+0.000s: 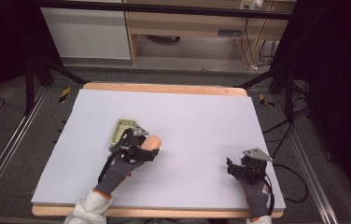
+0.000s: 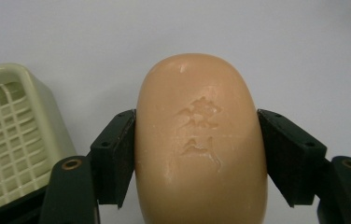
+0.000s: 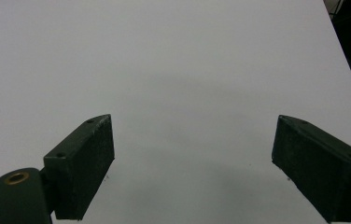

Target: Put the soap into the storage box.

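Pale lavender sheeting covers the wooden table (image 1: 173, 88), smooth and matte, with a light wood edge showing along the far and near sides; dark floor, metal rails and a wooden cabinet lie beyond in the upper part of the high view. Left of centre in that view, the left gripper (image 1: 151, 148) clamps a peach-coloured bar of soap (image 1: 152, 142), and in the left gripper view the soap (image 2: 201, 144) is a rounded oblong, waxy and slightly pitted, with an embossed mark on its top face, pressed between the two black jaw pads on its long sides. Just beside it, toward the upper left, sits a pale green plastic soap dish (image 1: 120, 129) with a slotted grid floor and rounded corners. A grey-gloved left hand (image 1: 117, 170) reaches in diagonally from the bottom edge. At lower right, the right gripper (image 1: 233, 168) rests low over bare sheeting, its jaws spread wide with nothing between them.
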{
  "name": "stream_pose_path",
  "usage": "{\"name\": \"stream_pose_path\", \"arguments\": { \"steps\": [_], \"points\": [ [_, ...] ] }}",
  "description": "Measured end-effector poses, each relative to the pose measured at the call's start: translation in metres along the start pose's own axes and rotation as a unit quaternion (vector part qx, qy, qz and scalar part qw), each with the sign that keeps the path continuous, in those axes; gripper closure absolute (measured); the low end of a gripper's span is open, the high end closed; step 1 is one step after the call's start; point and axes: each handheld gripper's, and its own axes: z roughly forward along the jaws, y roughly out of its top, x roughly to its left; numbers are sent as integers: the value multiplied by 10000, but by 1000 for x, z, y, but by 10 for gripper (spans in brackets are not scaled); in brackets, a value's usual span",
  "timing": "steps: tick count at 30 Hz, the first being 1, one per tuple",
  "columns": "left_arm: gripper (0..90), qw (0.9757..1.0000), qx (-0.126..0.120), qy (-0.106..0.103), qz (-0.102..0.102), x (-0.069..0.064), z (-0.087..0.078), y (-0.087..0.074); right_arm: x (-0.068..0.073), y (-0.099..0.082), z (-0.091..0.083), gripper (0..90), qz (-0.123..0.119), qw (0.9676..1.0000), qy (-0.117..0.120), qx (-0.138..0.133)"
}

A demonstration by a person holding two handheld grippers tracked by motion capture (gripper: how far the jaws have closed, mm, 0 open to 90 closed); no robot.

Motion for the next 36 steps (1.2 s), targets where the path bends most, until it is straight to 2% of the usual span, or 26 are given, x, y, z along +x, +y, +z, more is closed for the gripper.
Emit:
{"name": "stream_pose_path", "arguments": {
  "steps": [14, 23, 31, 36],
  "points": [
    [313, 9994, -177, 191, -218, 20, -10, 5, 0, 0, 0, 130, -10, 10000, 5, -13],
    [313, 9988, -167, 344, -290, 31, -10, 7, 0, 0, 0, 129, 2, 10000, 6, -2],
    [314, 9976, -115, 566, -372, 45, -8, 7, 0, 1, 1, 128, -1, 10000, 9, -7],
    [314, 9970, -134, 618, -446, 51, -9, 7, 0, 0, 1, 128, -5, 10000, 8, -7]
  ]
}}
